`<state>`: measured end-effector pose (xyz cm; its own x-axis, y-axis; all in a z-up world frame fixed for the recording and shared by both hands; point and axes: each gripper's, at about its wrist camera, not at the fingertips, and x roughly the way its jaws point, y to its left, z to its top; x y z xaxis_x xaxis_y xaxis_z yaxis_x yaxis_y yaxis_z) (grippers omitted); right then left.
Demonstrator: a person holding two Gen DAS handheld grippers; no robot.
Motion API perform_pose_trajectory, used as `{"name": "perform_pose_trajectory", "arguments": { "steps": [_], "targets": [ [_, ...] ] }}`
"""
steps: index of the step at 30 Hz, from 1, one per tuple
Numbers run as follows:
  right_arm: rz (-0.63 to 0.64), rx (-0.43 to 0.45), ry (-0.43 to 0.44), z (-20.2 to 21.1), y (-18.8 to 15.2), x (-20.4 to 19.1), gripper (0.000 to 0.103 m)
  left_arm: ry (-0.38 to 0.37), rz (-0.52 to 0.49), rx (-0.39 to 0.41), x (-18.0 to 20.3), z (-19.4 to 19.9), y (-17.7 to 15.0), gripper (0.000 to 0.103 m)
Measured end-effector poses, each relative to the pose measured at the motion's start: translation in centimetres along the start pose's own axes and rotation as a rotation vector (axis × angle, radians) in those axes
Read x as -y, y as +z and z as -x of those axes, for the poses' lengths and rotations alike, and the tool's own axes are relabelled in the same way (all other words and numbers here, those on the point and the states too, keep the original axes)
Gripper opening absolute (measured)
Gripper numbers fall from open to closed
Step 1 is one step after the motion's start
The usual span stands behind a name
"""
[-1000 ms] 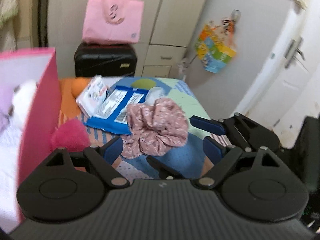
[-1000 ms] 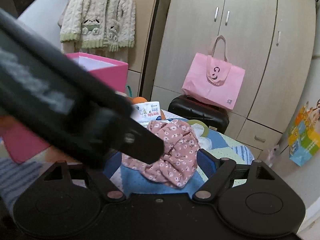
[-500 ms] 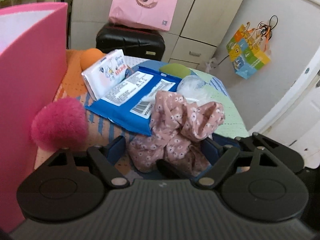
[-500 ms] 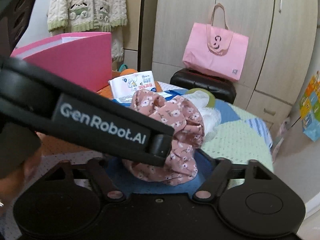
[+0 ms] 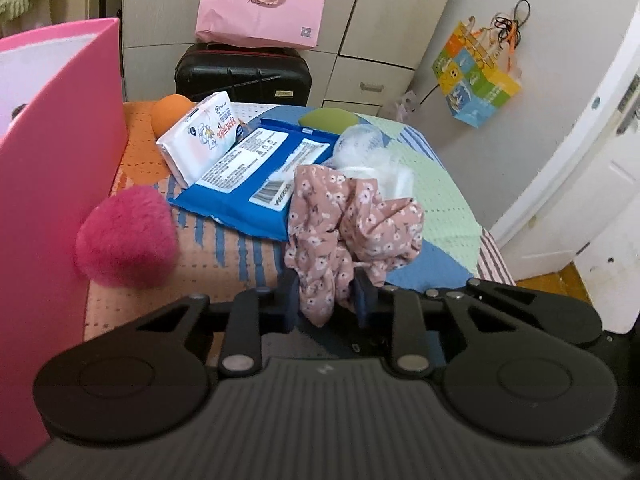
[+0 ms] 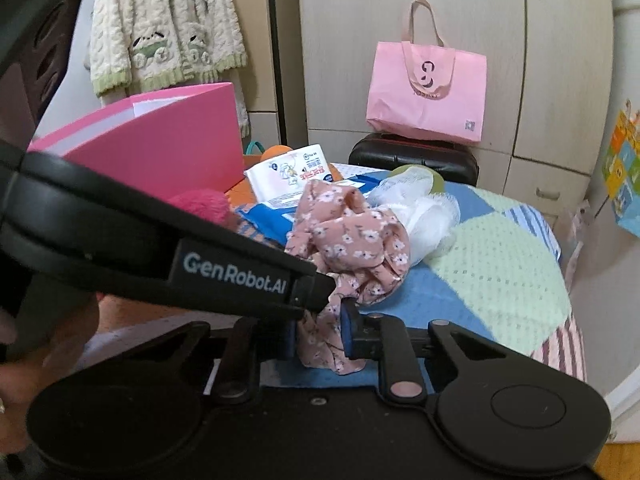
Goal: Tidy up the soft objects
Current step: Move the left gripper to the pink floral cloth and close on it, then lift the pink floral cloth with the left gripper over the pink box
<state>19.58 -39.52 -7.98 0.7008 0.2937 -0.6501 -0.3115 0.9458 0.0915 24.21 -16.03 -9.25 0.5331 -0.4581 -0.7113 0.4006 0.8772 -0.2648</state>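
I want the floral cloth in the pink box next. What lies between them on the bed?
Both claws, left and right, pinch the floral cloth. Between it and the pink box sits only the pink pom-pom, low against the box wall. The wall itself needs a lift over.

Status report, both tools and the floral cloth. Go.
Left tool shut on floral cloth. Right tool shut on the same cloth, beside the left. Cloth bunched on the quilt. Blue wipes pack touching behind.

A home bedroom: wardrobe (image 6: 460, 40), quilted bed (image 5: 436, 200), hanging cardigan (image 6: 160, 24).
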Motion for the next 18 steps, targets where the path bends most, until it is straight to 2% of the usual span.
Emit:
{"name": "perform_pose_trajectory", "arguments": {
  "steps": [12,18],
  "targets": [
    [-0.066,-0.021,-0.006,5.0,-0.6,-2.9,0.024,-0.024,-0.072,-0.024,0.9,5.2,-1.6,0.027],
    [-0.077,-0.003,-0.002,8.5,-1.2,-5.0,0.024,-0.017,-0.190,-0.005,1.9,8.9,-2.9,0.027]
  ]
}}
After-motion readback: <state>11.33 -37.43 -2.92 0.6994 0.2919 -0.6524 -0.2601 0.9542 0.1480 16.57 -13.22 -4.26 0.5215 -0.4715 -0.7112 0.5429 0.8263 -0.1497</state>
